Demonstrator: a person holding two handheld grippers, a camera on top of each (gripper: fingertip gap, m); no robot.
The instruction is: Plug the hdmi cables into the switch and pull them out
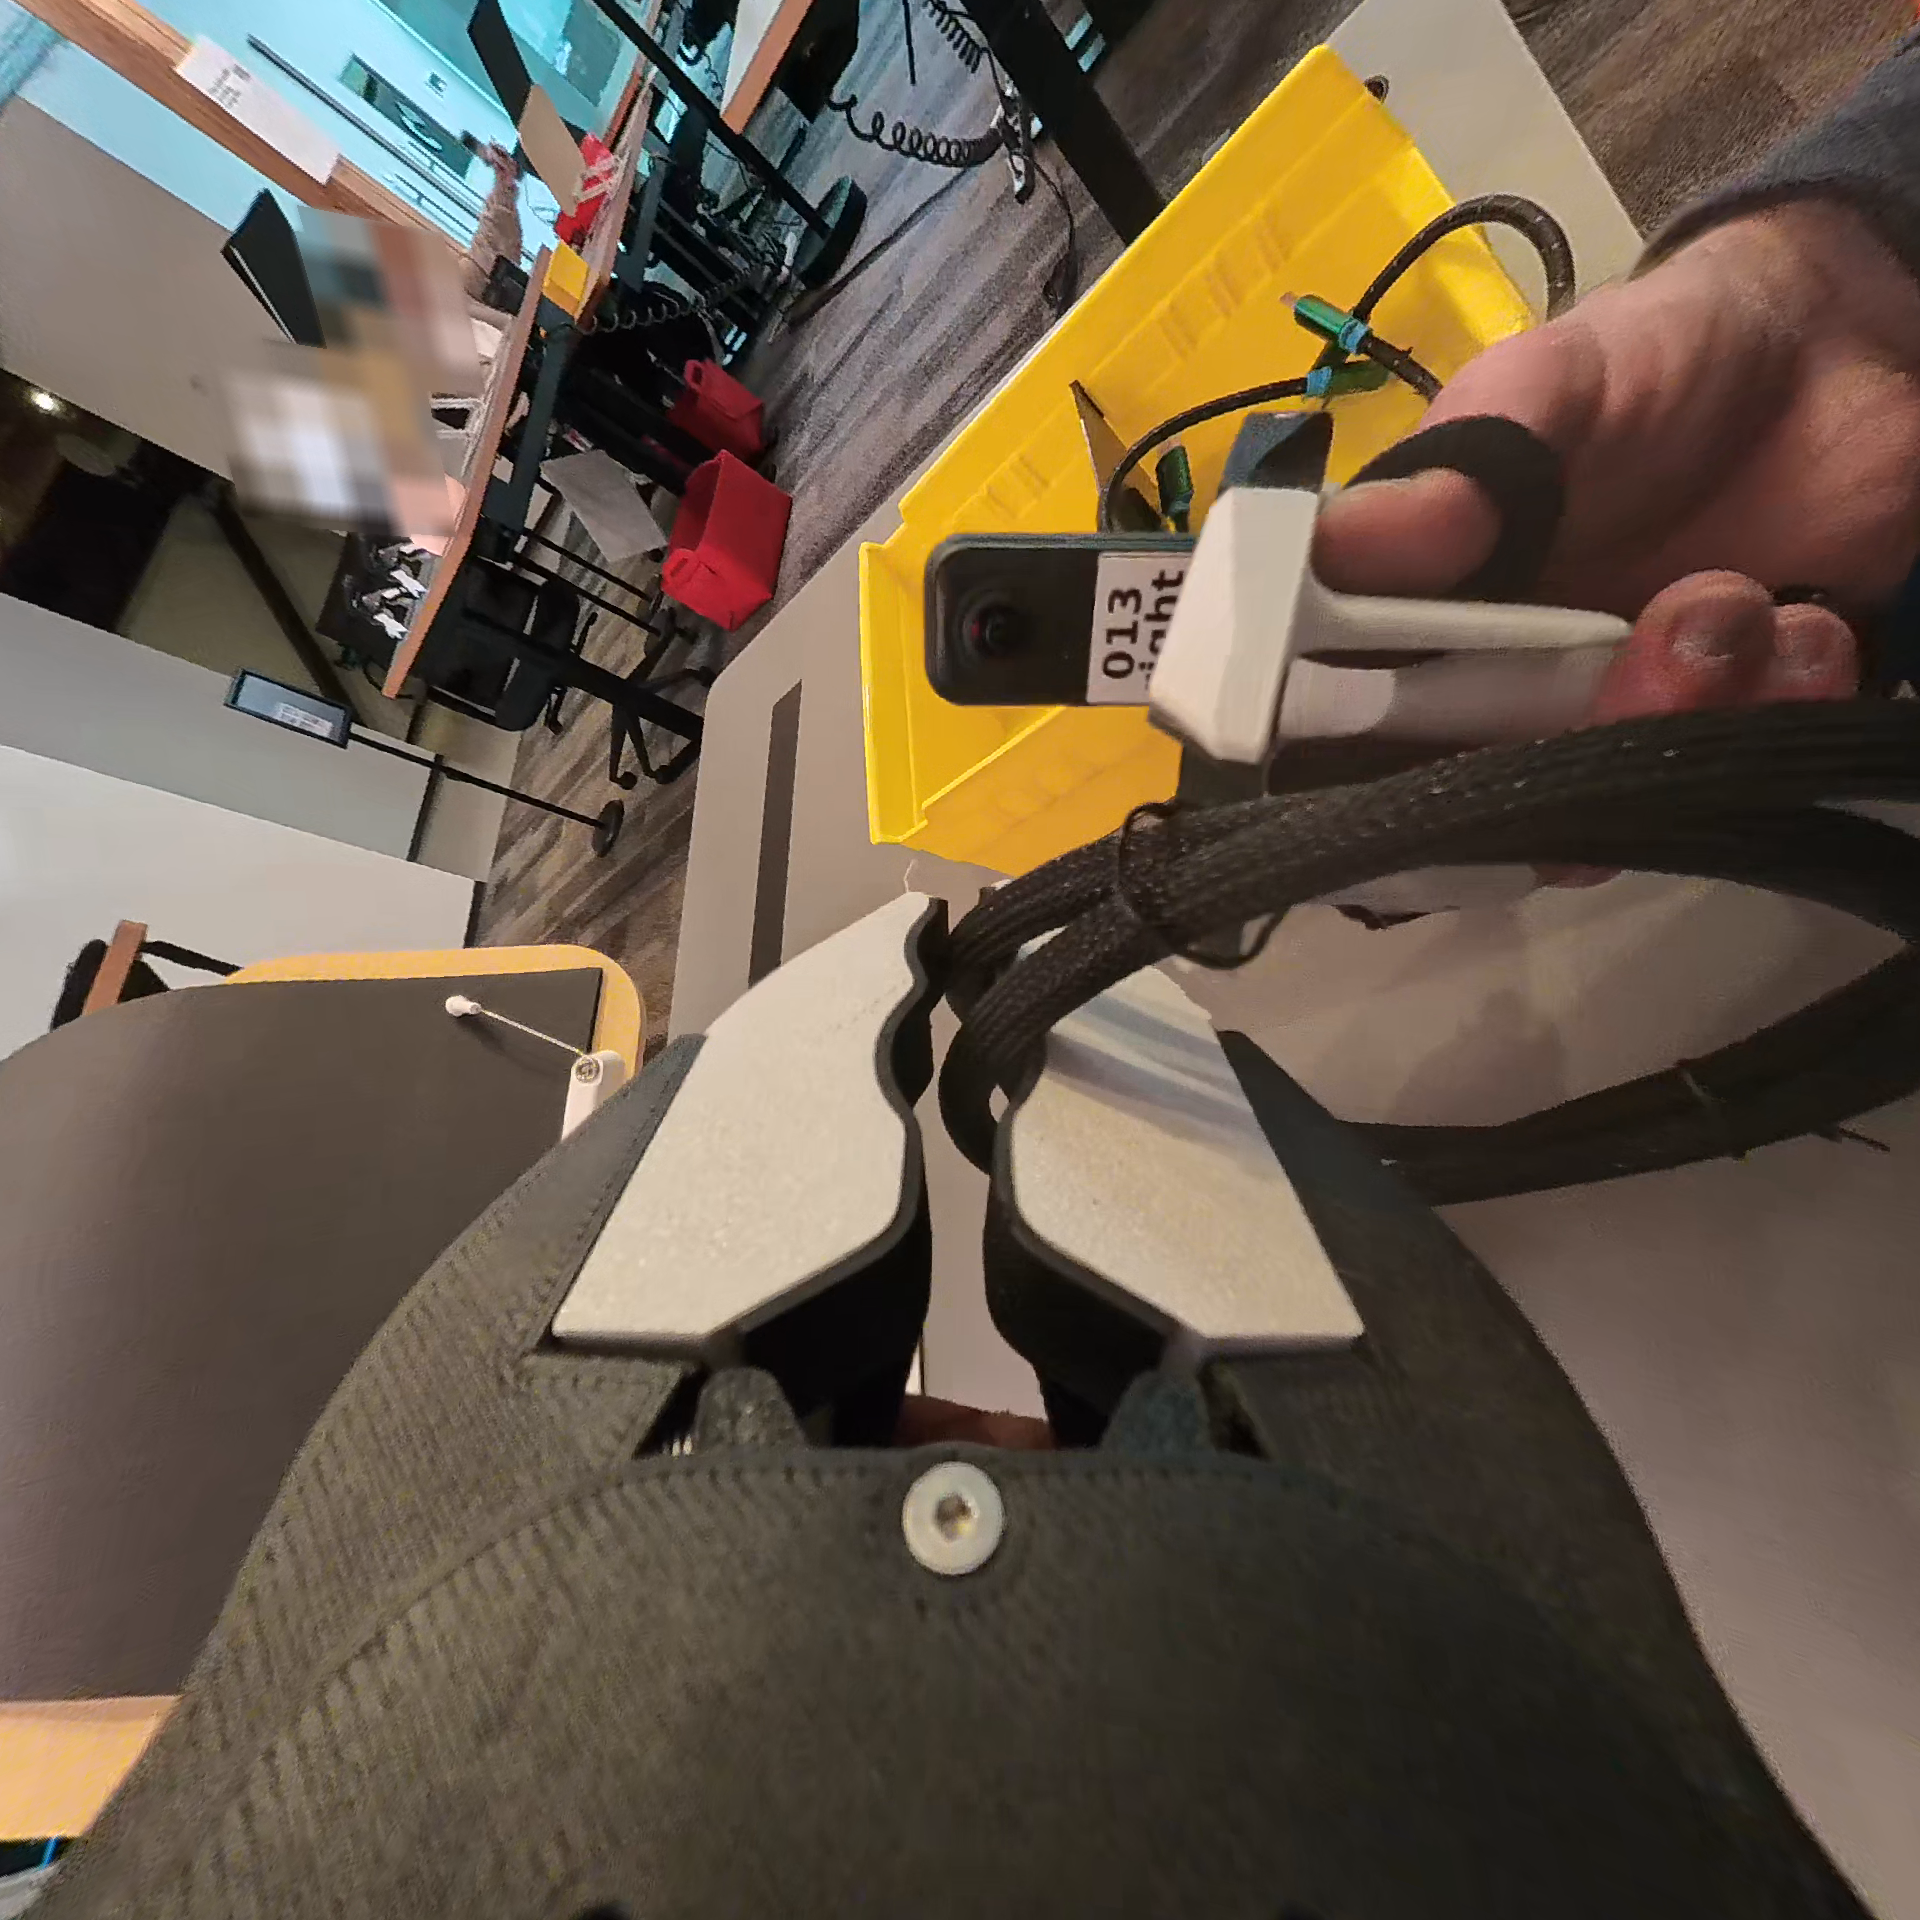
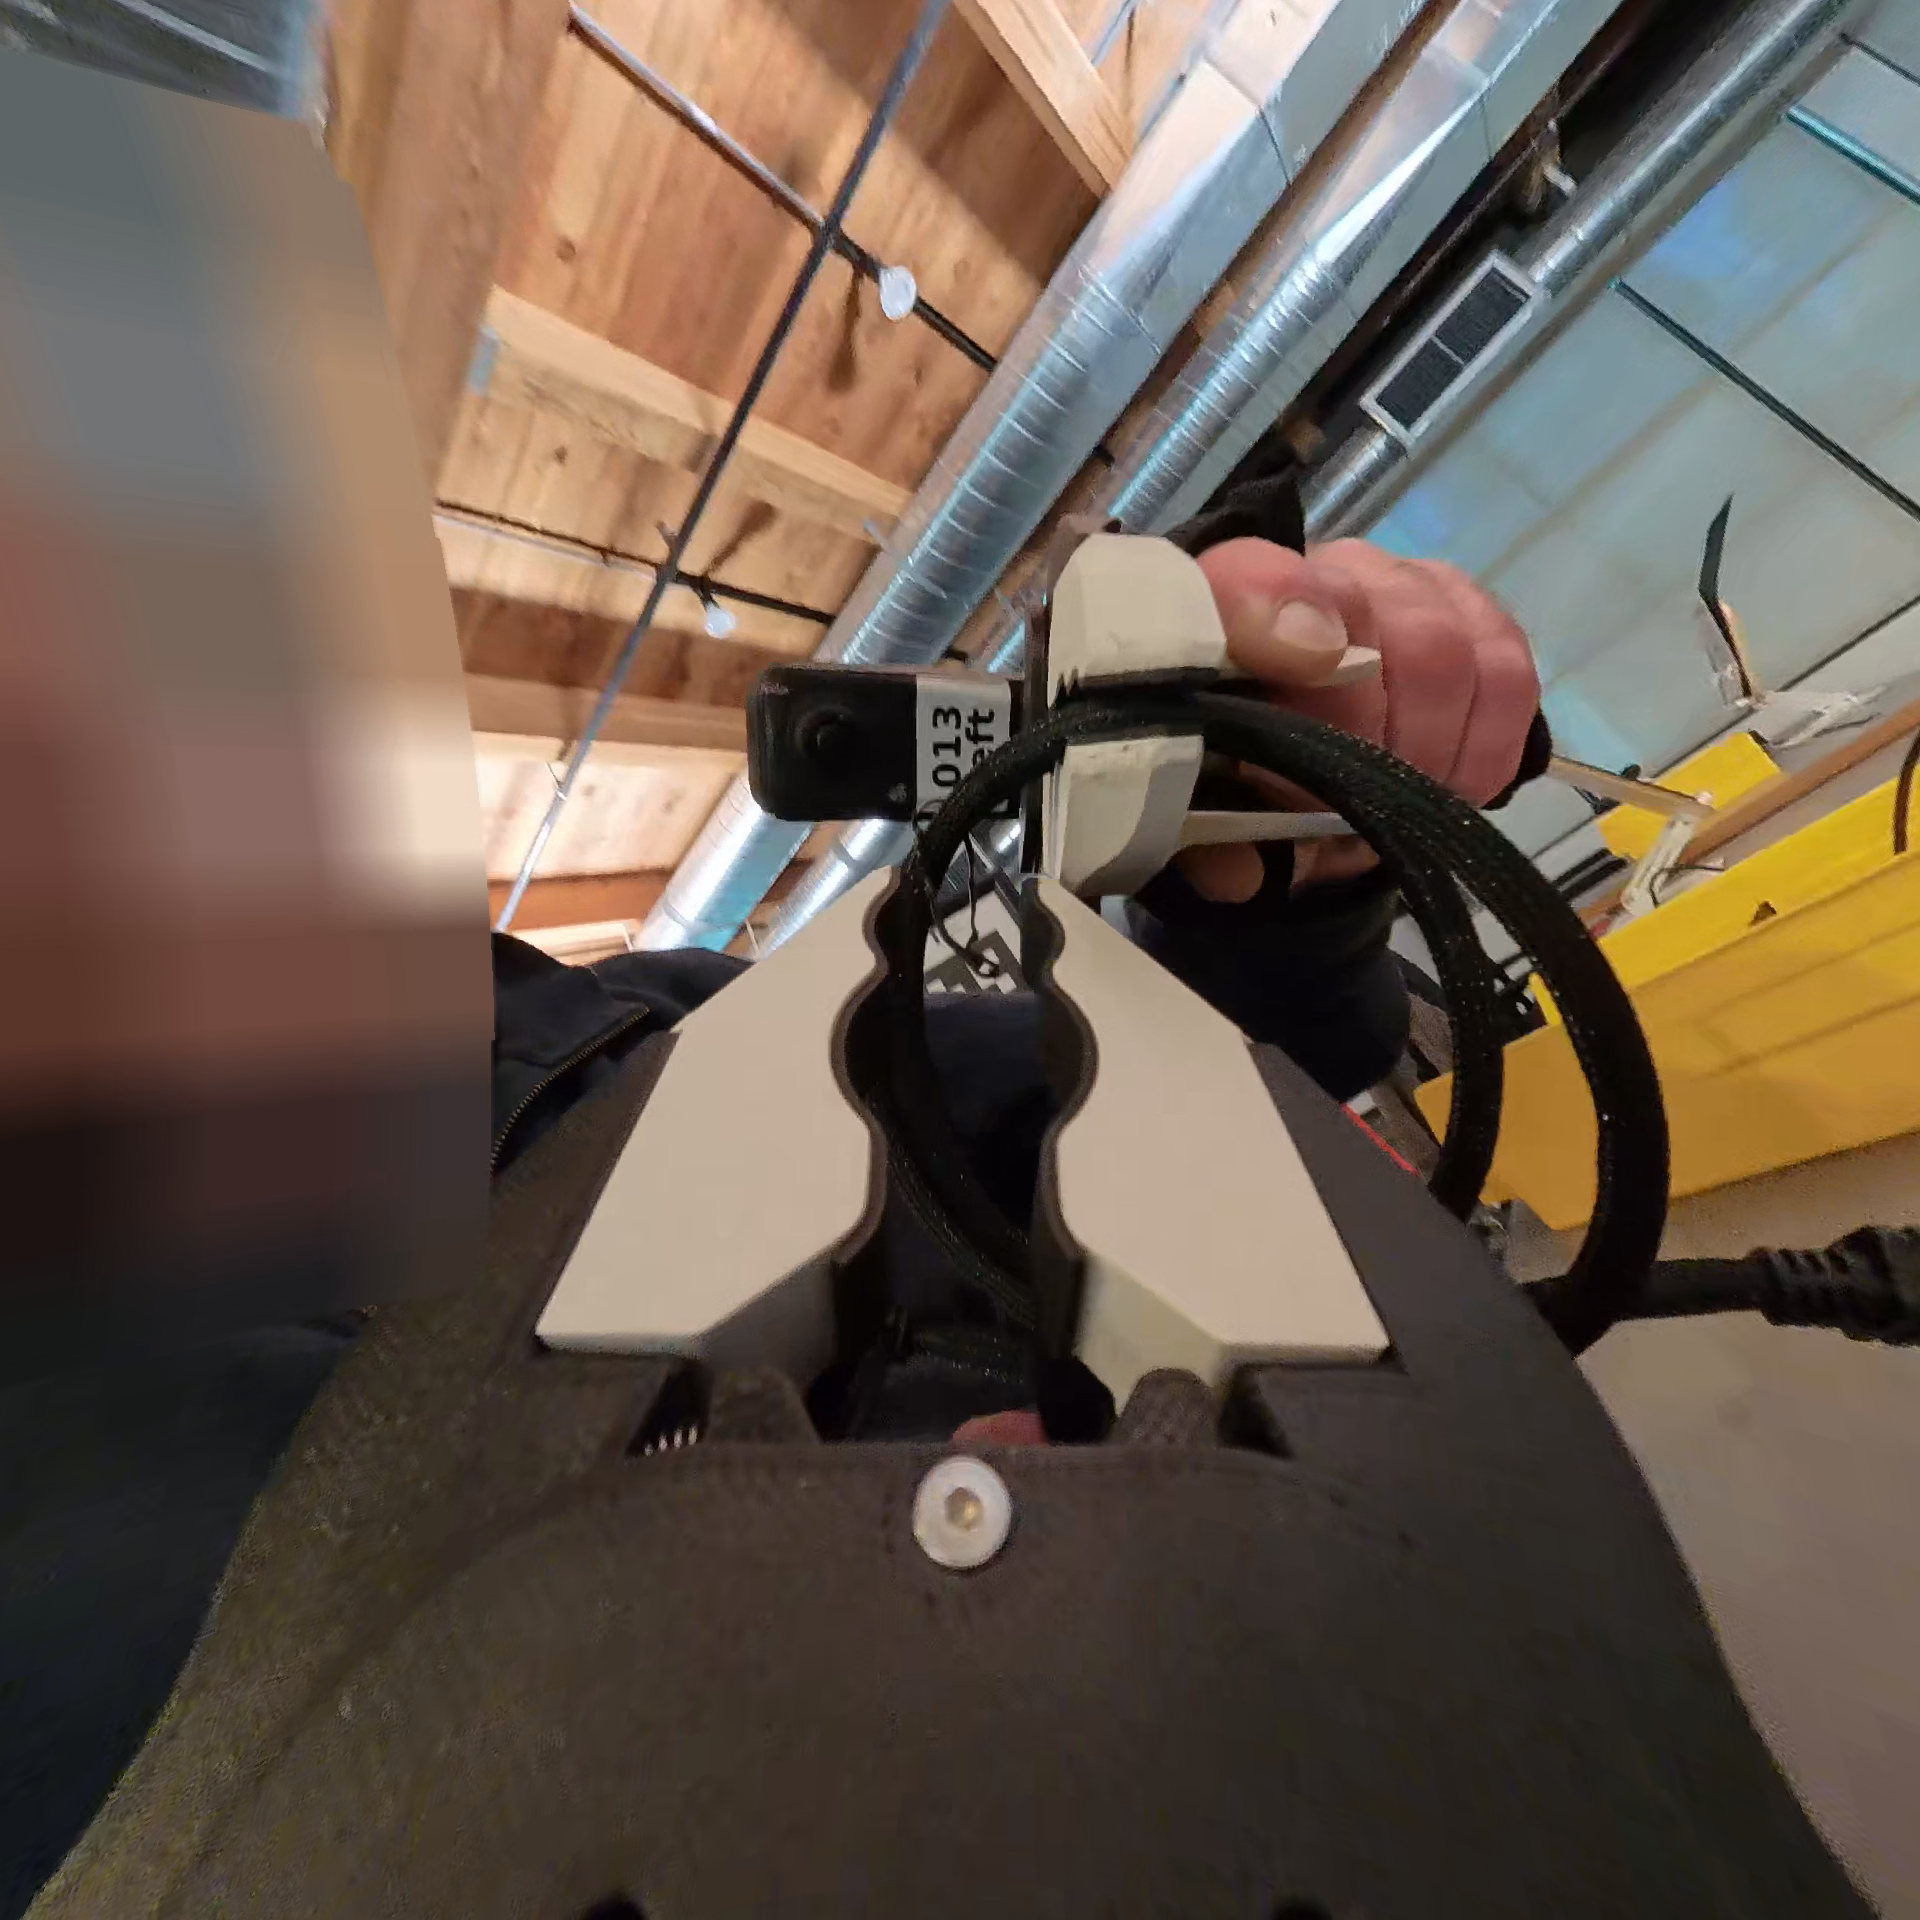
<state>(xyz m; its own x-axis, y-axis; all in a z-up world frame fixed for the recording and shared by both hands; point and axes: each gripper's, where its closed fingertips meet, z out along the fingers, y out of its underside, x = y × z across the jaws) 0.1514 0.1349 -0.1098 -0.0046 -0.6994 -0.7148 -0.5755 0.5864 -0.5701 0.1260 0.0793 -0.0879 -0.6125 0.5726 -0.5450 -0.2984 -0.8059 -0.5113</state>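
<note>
A coil of black braided hdmi cable point(image 1: 1455, 821) hangs between both grippers above the white table point(image 1: 1662, 1351). My left gripper point(image 1: 966, 997) is shut on several strands of the coil near its fingertips. My right gripper point(image 2: 961, 935) has its jaws narrowly apart around strands of the same cable point(image 2: 1621, 1039), which run down between the fingers. A black plug end point(image 2: 1818, 1288) sticks out at the right. The two grippers face each other closely: the right one's camera point(image 1: 997, 623) and the left one's camera point(image 2: 831, 738) both show. No switch is in view.
A yellow bin point(image 1: 1039, 520) stands on the table behind the right hand point(image 1: 1662, 416) and holds green-ended cables point(image 1: 1340, 332). The bin also shows in the right wrist view point(image 2: 1714, 1039). Desks, red bins point(image 1: 727, 540) and chairs are farther off. The gap from one gripper's tips to the other's is roughly 6 cm.
</note>
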